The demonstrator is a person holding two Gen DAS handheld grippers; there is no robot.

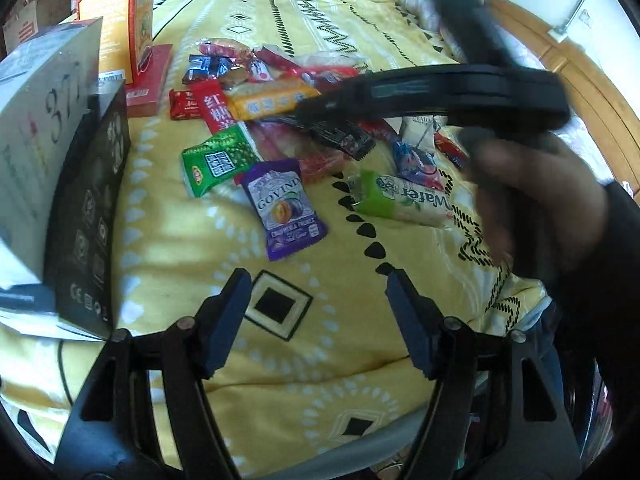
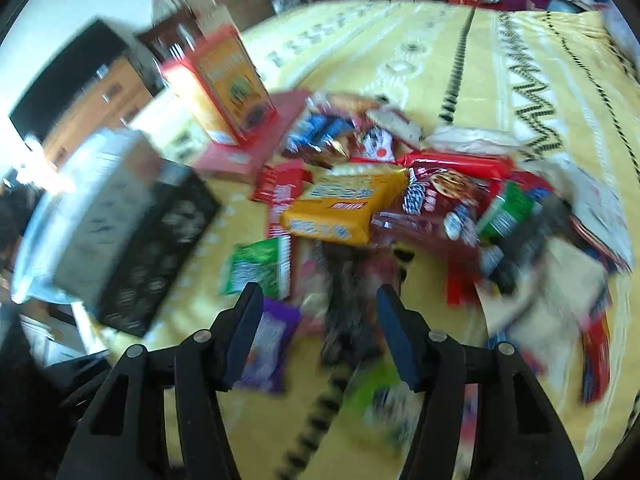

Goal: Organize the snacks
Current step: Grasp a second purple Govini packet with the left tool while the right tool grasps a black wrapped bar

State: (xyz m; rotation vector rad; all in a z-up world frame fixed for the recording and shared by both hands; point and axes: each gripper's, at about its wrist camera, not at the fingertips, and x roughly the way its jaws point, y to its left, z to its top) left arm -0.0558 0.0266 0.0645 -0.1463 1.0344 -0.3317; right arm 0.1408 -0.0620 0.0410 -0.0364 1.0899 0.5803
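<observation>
On the yellow patterned bedspread (image 1: pixel 280 12), a loose snack pile (image 1: pixel 280 92), glossy wrappers half hidden behind the right gripper (image 1: pixel 320 110); its fingertips too blurred to read. Nearer, purple prune packet (image 1: pixel 280 208) and green wafer bar (image 1: pixel 404 200), flat. Left gripper (image 1: pixel 318 312) spread wide, holding nothing. Right wrist view smeared; fingers parted there. Black box (image 1: pixel 88 216) upright at left.

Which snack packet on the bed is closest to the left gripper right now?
The purple prune packet. It lies just ahead of the open left gripper, nearer than the green packet and the wafer bar.
</observation>
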